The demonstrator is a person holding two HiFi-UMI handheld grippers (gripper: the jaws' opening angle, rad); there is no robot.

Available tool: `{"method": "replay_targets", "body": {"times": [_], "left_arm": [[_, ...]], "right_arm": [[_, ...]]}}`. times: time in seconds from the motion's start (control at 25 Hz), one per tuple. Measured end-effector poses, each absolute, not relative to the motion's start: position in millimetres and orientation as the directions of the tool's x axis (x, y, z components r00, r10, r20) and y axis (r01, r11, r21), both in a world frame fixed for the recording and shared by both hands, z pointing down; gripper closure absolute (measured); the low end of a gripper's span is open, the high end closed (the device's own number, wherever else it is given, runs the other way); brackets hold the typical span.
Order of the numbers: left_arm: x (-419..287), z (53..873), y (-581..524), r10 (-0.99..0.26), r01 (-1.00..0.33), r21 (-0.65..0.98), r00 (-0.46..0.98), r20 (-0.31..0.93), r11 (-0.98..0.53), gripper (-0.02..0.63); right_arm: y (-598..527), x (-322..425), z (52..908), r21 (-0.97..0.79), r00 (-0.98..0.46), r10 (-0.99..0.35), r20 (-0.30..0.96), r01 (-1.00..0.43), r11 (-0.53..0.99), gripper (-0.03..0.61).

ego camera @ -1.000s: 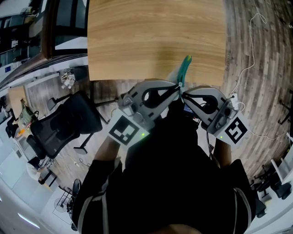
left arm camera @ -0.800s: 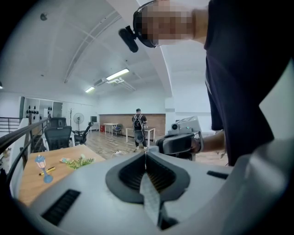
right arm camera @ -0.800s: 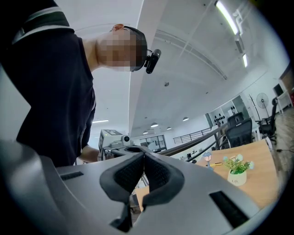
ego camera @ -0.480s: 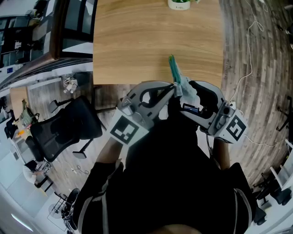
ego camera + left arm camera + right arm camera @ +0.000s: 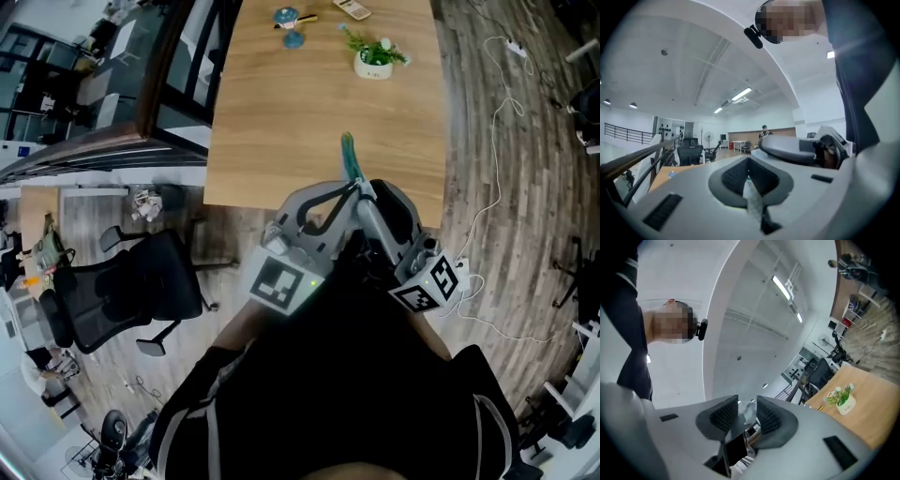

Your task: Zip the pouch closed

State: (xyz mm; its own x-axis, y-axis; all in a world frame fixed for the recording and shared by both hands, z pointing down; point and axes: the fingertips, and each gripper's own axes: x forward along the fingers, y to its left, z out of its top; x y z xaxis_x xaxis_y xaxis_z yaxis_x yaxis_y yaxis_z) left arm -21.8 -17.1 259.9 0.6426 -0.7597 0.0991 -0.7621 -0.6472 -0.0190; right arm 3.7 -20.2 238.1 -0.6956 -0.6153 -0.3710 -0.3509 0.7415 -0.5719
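Note:
The teal pouch point(image 5: 350, 157) sticks up edge-on between the two grippers, in front of the person's chest and over the near edge of the wooden table point(image 5: 281, 112). My left gripper point(image 5: 352, 187) is shut on a pale edge of the pouch point(image 5: 751, 200), pinched flat between its pads. My right gripper point(image 5: 371, 193) faces it from the right; its jaws are closing. A whitish bit of the pouch point(image 5: 749, 411) stands between the right pads, close to one of them with a gap at the other. The rest of the pouch is hidden in both gripper views.
A small potted plant point(image 5: 375, 60), a blue object point(image 5: 289, 19) and a flat device point(image 5: 352, 7) sit at the table's far end. A black office chair point(image 5: 127, 281) stands to the left, white cables point(image 5: 495, 187) lie on the floor to the right.
Both grippers have risen with the pouch. The right gripper, then shut at the pouch, has rolled and its jaws now stand apart. The pouch now stands upright and edge-on.

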Motion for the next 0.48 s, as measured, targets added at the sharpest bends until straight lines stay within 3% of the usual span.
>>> {"method": "replay_targets", "body": {"times": [0.2,0.48], "left_arm": [[-29.1,228.0,-11.8,-0.763,-0.763,0.019,0.646,-0.014,-0.646,0.612],[-49.6,214.1,3.7,-0.754,-0.755,0.022,0.652,-0.074,-0.655,0.612]], "right_arm": [[-14.3,-1.1,216.7,-0.554,-0.649,-0.63,-0.426,-0.364,0.749,0.537],[0.4,-19.1,203.9,-0.502,-0.689,-0.596,-0.412,-0.374,0.779,0.555]]}}
